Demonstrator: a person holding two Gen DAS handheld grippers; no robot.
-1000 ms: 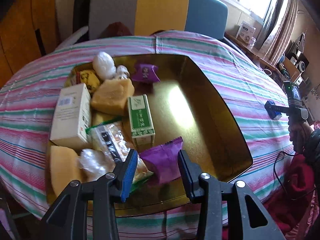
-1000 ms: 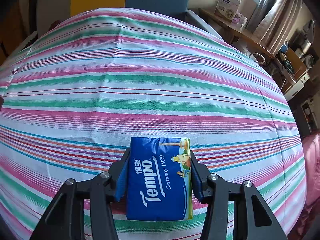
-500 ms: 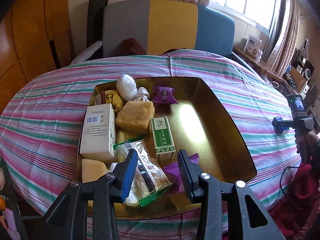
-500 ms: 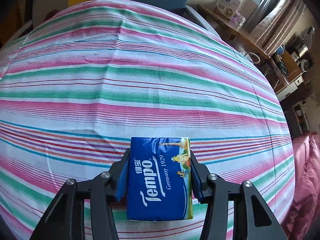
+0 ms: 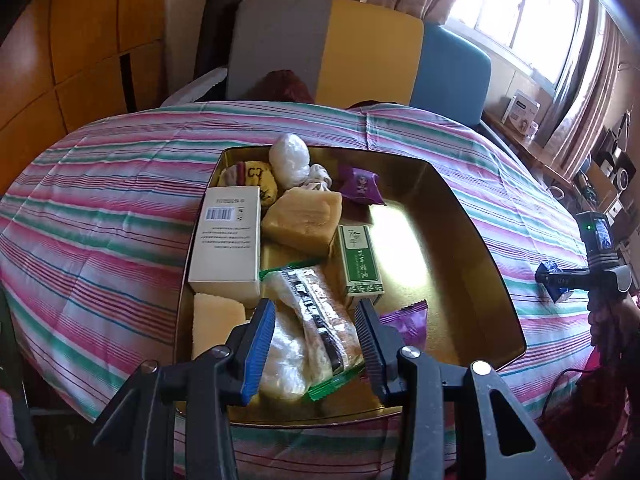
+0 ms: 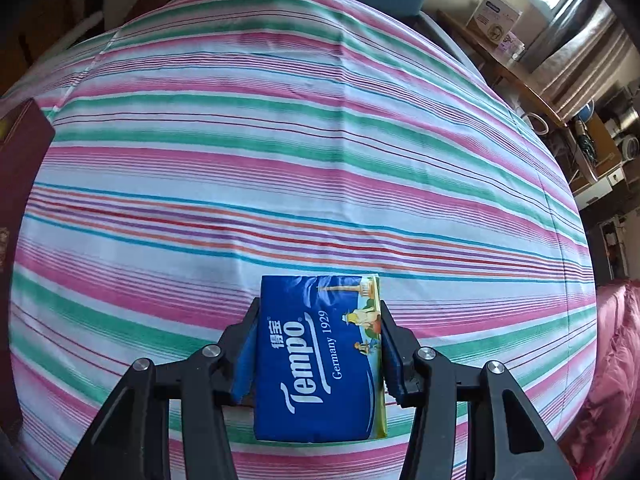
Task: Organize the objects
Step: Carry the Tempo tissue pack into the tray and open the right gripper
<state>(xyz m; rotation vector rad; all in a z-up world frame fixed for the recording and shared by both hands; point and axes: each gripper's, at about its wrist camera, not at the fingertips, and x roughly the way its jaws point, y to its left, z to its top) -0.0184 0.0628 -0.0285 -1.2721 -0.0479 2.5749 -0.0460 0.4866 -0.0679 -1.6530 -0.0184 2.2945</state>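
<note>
Blue tissue pack was held above the striped tablecloth, clamped across its long edges by the right gripper; judged light, soft, crushable. Left gripper was seen empty, jaws apart, over the gold tray.

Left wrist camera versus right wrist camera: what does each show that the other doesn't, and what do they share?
Left wrist only: the gold metal tray holding the white barcoded carton, green slim box, purple snack packets and tan blocks, with the left gripper open above a clear-wrapped pastry. Right wrist only: the pack's printed front, and the pads pressing its sides. Both: the striped tablecloth and the right gripper holding the blue Tempo tissue pack.
</note>
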